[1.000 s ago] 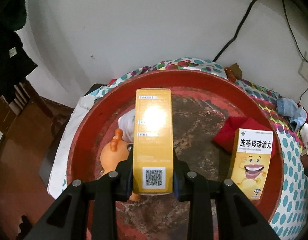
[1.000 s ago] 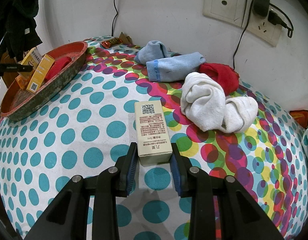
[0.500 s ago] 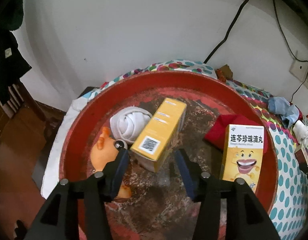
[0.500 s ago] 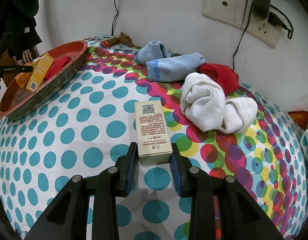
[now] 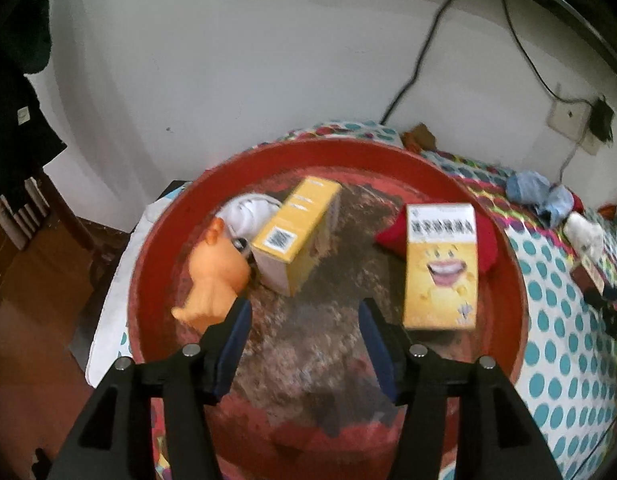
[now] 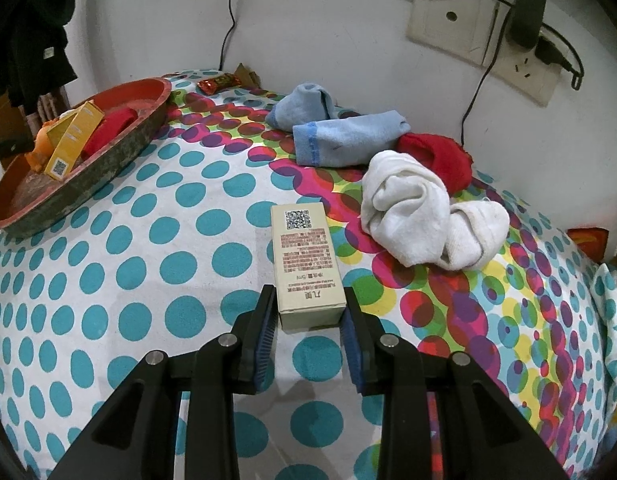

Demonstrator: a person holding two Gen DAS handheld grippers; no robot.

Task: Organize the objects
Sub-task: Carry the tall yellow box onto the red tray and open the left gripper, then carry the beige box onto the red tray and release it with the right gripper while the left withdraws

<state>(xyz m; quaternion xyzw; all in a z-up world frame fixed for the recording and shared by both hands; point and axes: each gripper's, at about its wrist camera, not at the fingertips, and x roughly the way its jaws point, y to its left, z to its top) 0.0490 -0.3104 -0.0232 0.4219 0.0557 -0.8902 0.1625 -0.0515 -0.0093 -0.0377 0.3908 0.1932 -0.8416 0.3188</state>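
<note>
Released since the earlier frame: long yellow carton (image 5: 296,228), now leaning inside round red tray (image 5: 504,320); left claw (image 5: 304,332) spread, empty. Right claw (image 6: 310,320) brackets beige carton (image 6: 306,264) on the dotted bedspread (image 6: 148,260); squeeze squarely before lifting.

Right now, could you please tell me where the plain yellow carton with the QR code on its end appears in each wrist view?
Left wrist view: plain yellow carton lies left of centre in the round red tray, propped on the white bundle.
Right wrist view: far upper left, the carton leans in the tray.
Shared landmark: the tray itself.
</note>
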